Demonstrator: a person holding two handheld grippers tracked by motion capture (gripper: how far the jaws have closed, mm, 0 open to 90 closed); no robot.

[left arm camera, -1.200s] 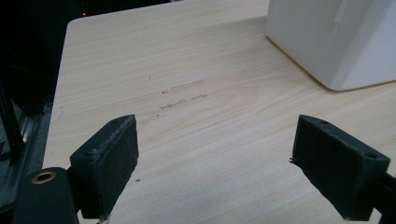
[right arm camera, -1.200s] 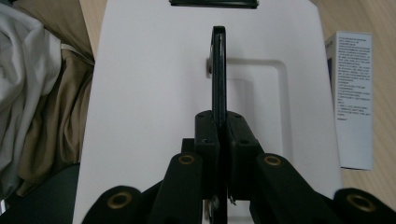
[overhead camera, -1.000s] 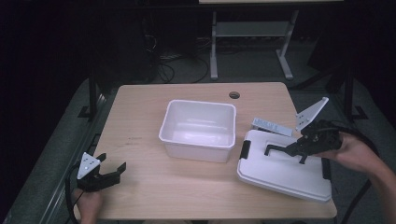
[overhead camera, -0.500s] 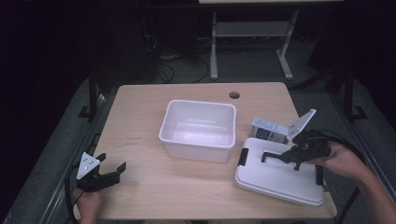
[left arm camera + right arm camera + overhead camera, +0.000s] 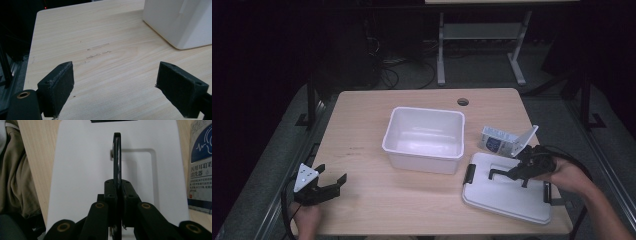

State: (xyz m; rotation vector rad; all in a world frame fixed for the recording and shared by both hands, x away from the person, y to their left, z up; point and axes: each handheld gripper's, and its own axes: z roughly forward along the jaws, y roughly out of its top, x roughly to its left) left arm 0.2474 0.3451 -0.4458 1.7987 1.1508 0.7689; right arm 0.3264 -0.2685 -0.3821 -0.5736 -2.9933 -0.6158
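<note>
At the lower left of the high view, the left gripper [image 5: 328,186] sits over the pale wood-grain table [image 5: 362,125], close to its front-left edge. Its black jaws stand wide apart with nothing between them; the left gripper view shows their matte, squared pads [image 5: 58,86] above bare wood marked by a few faint scuffs.

Centre frame stands a white plastic bin [image 5: 424,137], rectangular with rounded corners and a rolled rim, smooth and glossy inside. Open tabletop lies all around it, widest to its left.

Lower right lies a flat white lid [image 5: 507,192] with black clips on its short sides, angled near the table's front-right corner. The right gripper [image 5: 510,173] has its jaws pressed together on the lid's thin black handle [image 5: 117,157], which stands on edge between the pads in the right gripper view.

Just beyond the lid rests a small box [image 5: 498,140], white and blue, printed with an ear-and-waveform symbol and Chinese characters.
</note>
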